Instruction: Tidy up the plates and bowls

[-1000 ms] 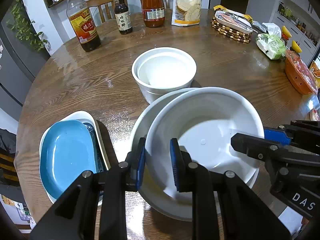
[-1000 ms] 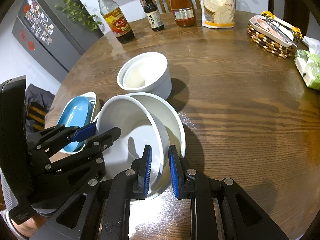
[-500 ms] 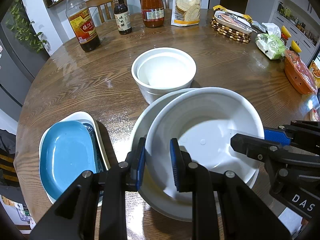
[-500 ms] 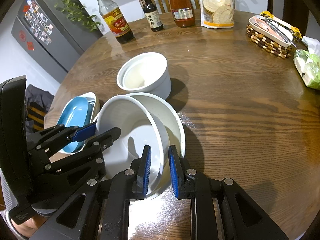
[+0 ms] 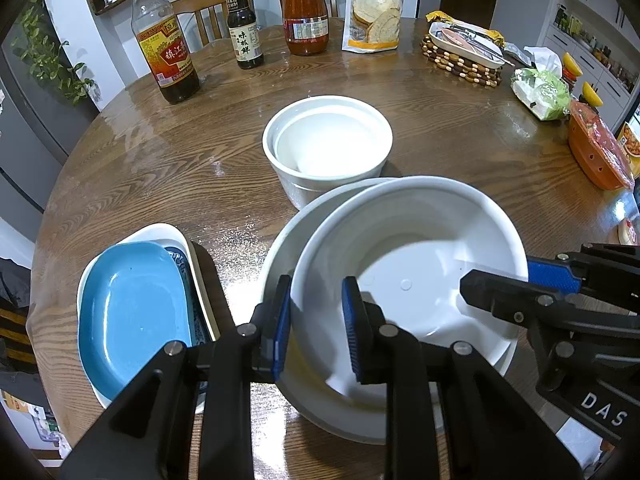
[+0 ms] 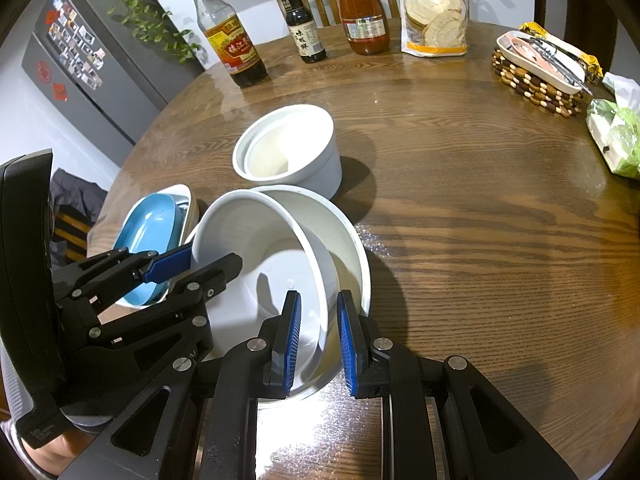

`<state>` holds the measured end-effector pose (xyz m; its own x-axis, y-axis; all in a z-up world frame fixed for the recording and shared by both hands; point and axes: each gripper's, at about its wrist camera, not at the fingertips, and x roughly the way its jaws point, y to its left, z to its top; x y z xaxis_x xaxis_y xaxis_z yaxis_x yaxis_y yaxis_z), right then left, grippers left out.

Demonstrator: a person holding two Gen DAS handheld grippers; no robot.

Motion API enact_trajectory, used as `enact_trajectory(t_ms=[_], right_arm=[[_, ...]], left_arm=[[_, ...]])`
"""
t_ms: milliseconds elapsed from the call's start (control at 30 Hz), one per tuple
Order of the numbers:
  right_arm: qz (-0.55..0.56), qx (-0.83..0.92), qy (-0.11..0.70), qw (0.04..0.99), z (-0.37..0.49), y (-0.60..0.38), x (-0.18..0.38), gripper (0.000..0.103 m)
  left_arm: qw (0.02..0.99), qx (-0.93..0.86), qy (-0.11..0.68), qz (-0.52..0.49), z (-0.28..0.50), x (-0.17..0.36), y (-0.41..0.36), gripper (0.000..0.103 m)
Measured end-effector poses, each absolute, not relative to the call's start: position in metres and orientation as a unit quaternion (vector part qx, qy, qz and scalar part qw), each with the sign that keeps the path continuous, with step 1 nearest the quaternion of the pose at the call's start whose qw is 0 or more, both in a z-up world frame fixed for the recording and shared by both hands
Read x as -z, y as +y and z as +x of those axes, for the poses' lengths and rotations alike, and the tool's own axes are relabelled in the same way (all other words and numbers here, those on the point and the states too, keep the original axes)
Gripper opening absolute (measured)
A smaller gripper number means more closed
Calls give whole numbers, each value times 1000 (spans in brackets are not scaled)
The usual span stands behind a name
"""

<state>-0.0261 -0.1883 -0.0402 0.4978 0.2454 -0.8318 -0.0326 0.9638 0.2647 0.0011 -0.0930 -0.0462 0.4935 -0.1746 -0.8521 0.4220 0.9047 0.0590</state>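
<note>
A large white bowl point(image 5: 416, 256) sits nested, tilted, inside a wider white bowl point(image 5: 288, 228) on the wooden table. My left gripper point(image 5: 314, 320) straddles the inner bowl's near-left rim, its pads a little apart from the wall. My right gripper point(image 6: 318, 330) straddles the same bowl point(image 6: 256, 248) at its right rim, above the outer bowl point(image 6: 352, 240), with a small gap at the pads. Behind them stands a white pot-shaped bowl point(image 5: 328, 144) with a smaller one inside. A blue plate point(image 5: 132, 312) lies stacked in a white dish at the left.
Bottles point(image 5: 166, 44), a flour bag point(image 5: 374, 4), a beaded trivet with a dish point(image 5: 464, 56), a green packet point(image 5: 542, 92) and an orange tub point(image 5: 598, 152) line the table's far and right sides. The table edge is close in front.
Both grippers have opened slightly around the inner bowl's rim. The bowls have not moved.
</note>
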Motion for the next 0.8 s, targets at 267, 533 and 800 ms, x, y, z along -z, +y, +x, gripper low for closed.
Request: enact_trajectory(t_ms=[267, 533, 800], right_arm=[[107, -81, 495, 859, -26, -188, 40, 20], [105, -80, 495, 859, -25, -187, 40, 20], [105, -78, 496, 859, -24, -186, 41, 20]], left_arm=[[854, 175, 472, 131, 1, 46, -93, 24], [854, 175, 472, 130, 1, 46, -93, 24], [854, 177, 472, 127, 1, 46, -93, 25]])
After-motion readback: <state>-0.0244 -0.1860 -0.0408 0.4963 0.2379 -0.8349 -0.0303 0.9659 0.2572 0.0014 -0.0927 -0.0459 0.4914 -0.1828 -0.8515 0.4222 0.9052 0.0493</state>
